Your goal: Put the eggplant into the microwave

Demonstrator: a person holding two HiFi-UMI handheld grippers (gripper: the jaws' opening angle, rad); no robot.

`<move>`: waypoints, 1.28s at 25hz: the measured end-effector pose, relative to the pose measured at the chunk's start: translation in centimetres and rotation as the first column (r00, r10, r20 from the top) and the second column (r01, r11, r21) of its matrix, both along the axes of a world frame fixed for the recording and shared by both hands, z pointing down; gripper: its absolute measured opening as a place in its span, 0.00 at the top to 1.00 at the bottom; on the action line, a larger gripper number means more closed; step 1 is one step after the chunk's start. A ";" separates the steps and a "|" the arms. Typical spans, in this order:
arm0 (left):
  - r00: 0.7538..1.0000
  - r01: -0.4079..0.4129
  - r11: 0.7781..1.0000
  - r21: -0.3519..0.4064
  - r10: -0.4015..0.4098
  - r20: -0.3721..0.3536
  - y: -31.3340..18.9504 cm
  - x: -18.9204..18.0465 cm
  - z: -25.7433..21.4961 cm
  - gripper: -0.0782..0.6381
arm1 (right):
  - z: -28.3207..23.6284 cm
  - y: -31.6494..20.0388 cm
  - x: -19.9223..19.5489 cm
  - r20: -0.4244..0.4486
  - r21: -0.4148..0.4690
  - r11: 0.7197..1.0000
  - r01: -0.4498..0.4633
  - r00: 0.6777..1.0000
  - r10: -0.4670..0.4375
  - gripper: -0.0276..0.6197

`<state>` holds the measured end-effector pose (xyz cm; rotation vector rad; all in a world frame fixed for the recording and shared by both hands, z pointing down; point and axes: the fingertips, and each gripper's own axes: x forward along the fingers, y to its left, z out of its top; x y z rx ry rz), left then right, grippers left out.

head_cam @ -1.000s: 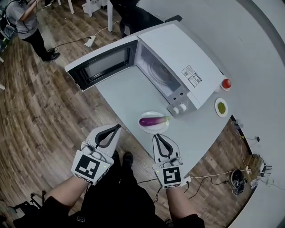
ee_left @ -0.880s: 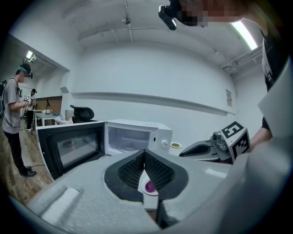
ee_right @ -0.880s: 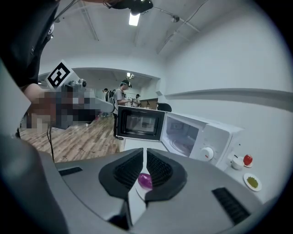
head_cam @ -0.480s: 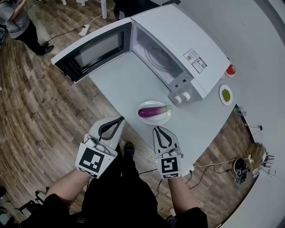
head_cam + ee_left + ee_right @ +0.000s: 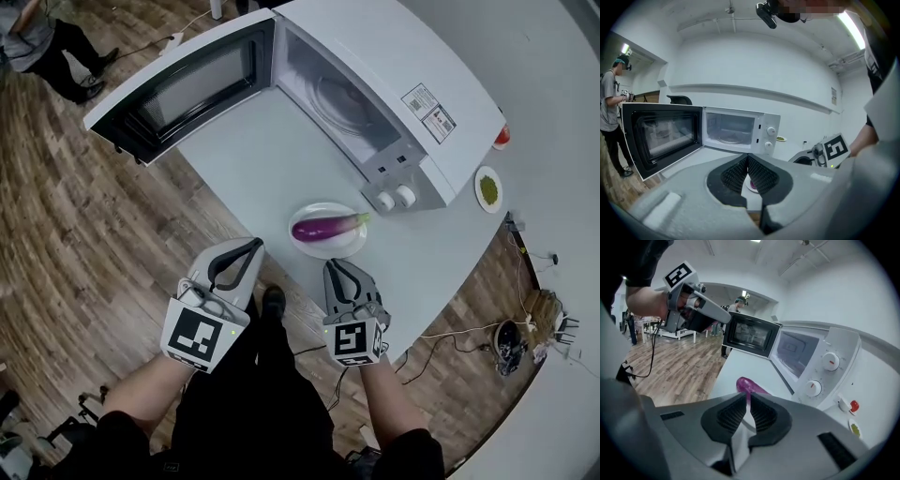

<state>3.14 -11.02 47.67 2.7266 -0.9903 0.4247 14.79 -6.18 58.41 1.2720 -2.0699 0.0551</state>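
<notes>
A purple eggplant (image 5: 322, 227) with a green stem lies on a white plate (image 5: 330, 248) near the table's front edge, just in front of the microwave's knobs. The white microwave (image 5: 384, 84) stands with its door (image 5: 178, 89) swung wide open to the left and its cavity showing a glass turntable (image 5: 727, 139). My left gripper (image 5: 248, 246) hangs shut over the table edge, left of the plate. My right gripper (image 5: 337, 266) is shut and empty just short of the plate, and the eggplant (image 5: 748, 385) shows right beyond its tips.
A small dish of green stuff (image 5: 488, 188) and a red object (image 5: 502, 137) sit on the table right of the microwave. A person (image 5: 37, 42) stands on the wood floor at far left. Cables trail on the floor at right.
The view has closed in on the table; microwave and plate now sit nearer and larger. Both grippers stay shut, a little nearer the plate.
</notes>
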 end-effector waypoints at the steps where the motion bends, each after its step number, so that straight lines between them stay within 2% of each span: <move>1: 1.000 -0.005 1.000 0.001 0.005 0.003 0.0 0.1 0.2 0.88 | 0.6 0.0 0.1 -0.021 -0.009 1.000 0.005 1.000 -0.005 0.93; 6: 0.999 -0.026 1.000 0.006 0.026 0.019 -0.4 0.6 1.4 0.88 | 3.0 -0.1 0.9 -0.085 -0.053 0.998 0.020 0.996 -0.025 0.92; 10: 1.000 -0.016 1.000 -0.010 0.016 0.019 -0.9 0.7 2.4 0.88 | 4.2 0.1 1.0 -0.138 -0.078 0.996 0.036 0.989 -0.047 0.84; 13: 1.000 -0.005 1.000 -0.021 0.006 0.017 -1.2 0.8 2.9 0.88 | 4.7 0.1 1.1 -0.199 -0.082 0.995 0.059 0.977 -0.074 0.83; 17: 1.000 0.007 0.999 -0.042 -0.006 0.011 -1.1 0.8 3.2 0.88 | 5.2 0.1 1.0 -0.279 -0.084 0.991 0.105 0.952 -0.124 0.82; 25: 0.999 0.020 0.998 -0.054 -0.017 0.048 -1.1 -0.1 4.9 0.88 | 6.4 0.3 1.0 -0.382 -0.104 0.982 0.156 0.906 -0.184 0.81; 32: 0.998 0.045 0.996 -0.071 -0.041 0.056 -0.5 -1.3 5.6 0.88 | 7.2 0.2 0.9 -0.509 -0.101 0.971 0.218 0.827 -0.239 0.81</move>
